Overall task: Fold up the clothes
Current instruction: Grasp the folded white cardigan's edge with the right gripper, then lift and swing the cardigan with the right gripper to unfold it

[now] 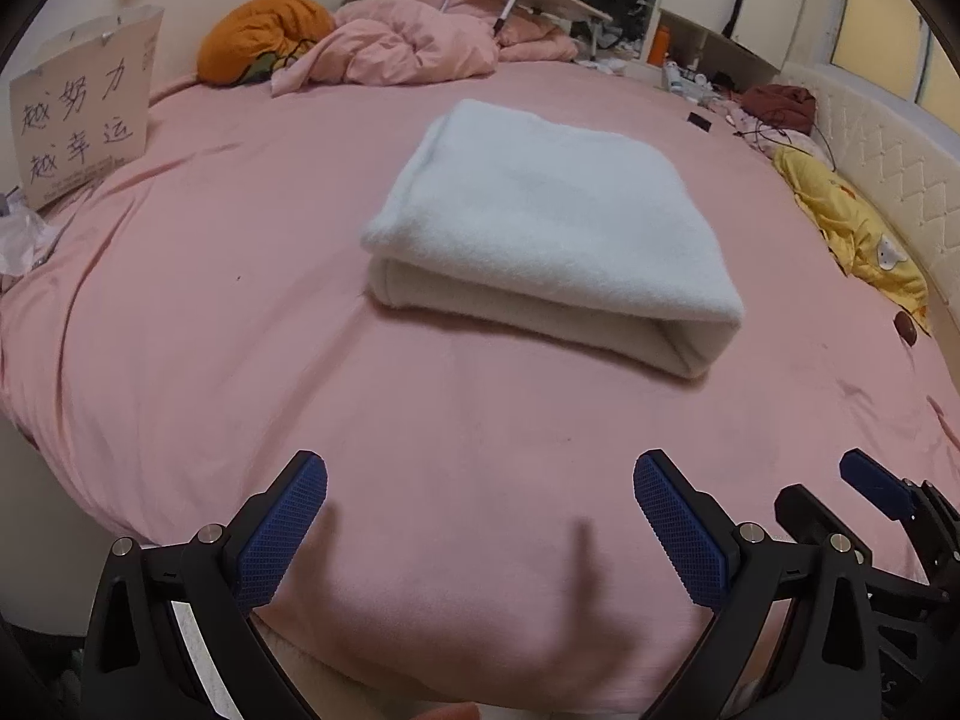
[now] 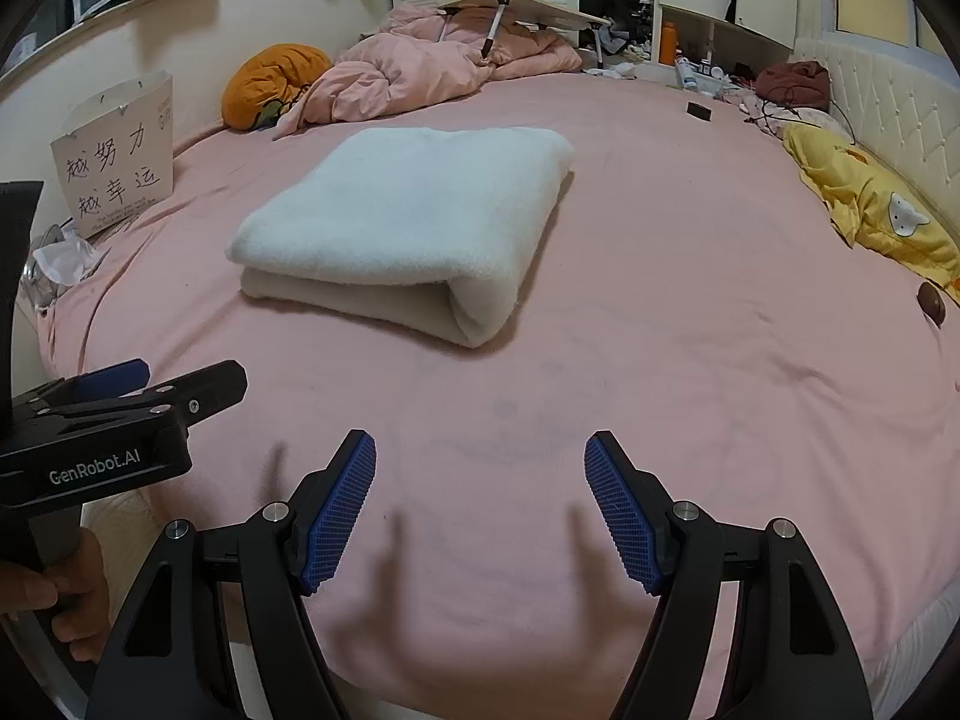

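White fleece garment lies folded square on pink bed; both tools gape wide, empty.

Both claws tilt downward side by side with nothing between their blue pads, the left claw spread wide, the right claw spread a little less, and a hand grips the left claw's handle.
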Available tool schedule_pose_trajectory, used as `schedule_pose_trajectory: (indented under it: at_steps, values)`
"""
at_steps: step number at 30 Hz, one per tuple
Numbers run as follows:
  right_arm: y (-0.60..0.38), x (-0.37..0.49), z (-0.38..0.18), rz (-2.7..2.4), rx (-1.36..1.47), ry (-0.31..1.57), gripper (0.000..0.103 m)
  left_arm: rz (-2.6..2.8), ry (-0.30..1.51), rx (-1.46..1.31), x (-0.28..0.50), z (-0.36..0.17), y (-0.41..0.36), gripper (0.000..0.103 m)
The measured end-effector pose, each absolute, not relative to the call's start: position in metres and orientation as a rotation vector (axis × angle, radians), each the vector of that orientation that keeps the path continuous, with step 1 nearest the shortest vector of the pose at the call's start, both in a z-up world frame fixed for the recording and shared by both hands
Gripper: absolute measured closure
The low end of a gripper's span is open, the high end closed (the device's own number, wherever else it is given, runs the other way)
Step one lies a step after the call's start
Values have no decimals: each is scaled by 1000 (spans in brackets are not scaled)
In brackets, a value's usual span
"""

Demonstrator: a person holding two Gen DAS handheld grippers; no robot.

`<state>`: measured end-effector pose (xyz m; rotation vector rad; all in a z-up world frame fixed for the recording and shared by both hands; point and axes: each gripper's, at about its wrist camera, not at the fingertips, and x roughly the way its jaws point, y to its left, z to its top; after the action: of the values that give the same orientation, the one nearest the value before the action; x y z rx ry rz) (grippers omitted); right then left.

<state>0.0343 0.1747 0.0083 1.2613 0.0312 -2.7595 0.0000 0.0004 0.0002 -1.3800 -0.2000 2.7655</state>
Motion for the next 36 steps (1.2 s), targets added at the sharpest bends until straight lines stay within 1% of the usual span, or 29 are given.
schedule_pose_trajectory:
  at_steps: [4, 9, 11, 15, 18, 22, 24, 26, 28, 29, 30, 31, 32, 33, 34, 36]
  values:
    - [173, 33, 10, -2743, 1254, 24, 30, 2761, -235, -1361, 1, 3, 5, 0]
    - [168, 18, 22, -2671, 1228, 21, 30, 2709, -246, -1441, -9, -6, -10, 0]
    - [164, 6, 31, -2627, 1197, 40, 30, 2670, -321, -1433, -10, -5, -27, 0]
    - [132, -38, 49, -2554, 1140, 177, 30, 2669, -469, -1469, 0, -7, -62, 0]
    - [97, -76, 46, -2429, 1157, 295, 30, 2630, -654, -1448, 11, -19, -90, 0]
    - [30, -109, 25, -2271, 1154, 559, 30, 2627, -887, -1362, 22, -30, -113, 1]
    - [10, -112, 13, -2230, 1138, 633, 30, 2629, -940, -1322, 22, -31, -112, 1]
    - [-11, -113, -1, -2190, 1129, 714, 30, 2622, -954, -1299, 20, -31, -113, 1]
    - [-23, -116, -14, -2276, 1087, 843, 30, 2607, -953, -1301, 12, -32, -111, 1]
    - [-19, -118, -15, -2306, 1080, 807, 31, 2598, -952, -1308, 7, -33, -109, 1]
    - [-11, -122, -12, -2326, 1093, 699, 45, 2595, -949, -1312, 5, -34, -108, 1]
    - [3, -129, -6, -2360, 1119, 522, 58, 2591, -948, -1310, 7, -34, -109, 1]
    - [12, -134, -3, -2378, 1138, 422, 73, 2589, -950, -1305, 11, -33, -110, 1]
    - [27, -141, 1, -2373, 1166, 290, 78, 2588, -953, -1301, 14, -32, -111, 1]
    - [40, -147, 4, -2361, 1189, 195, 80, 2587, -956, -1300, 15, -32, -111, 1]
    - [51, -146, 11, -2357, 1180, 172, 83, 2580, -962, -1310, 15, -32, -112, 1]
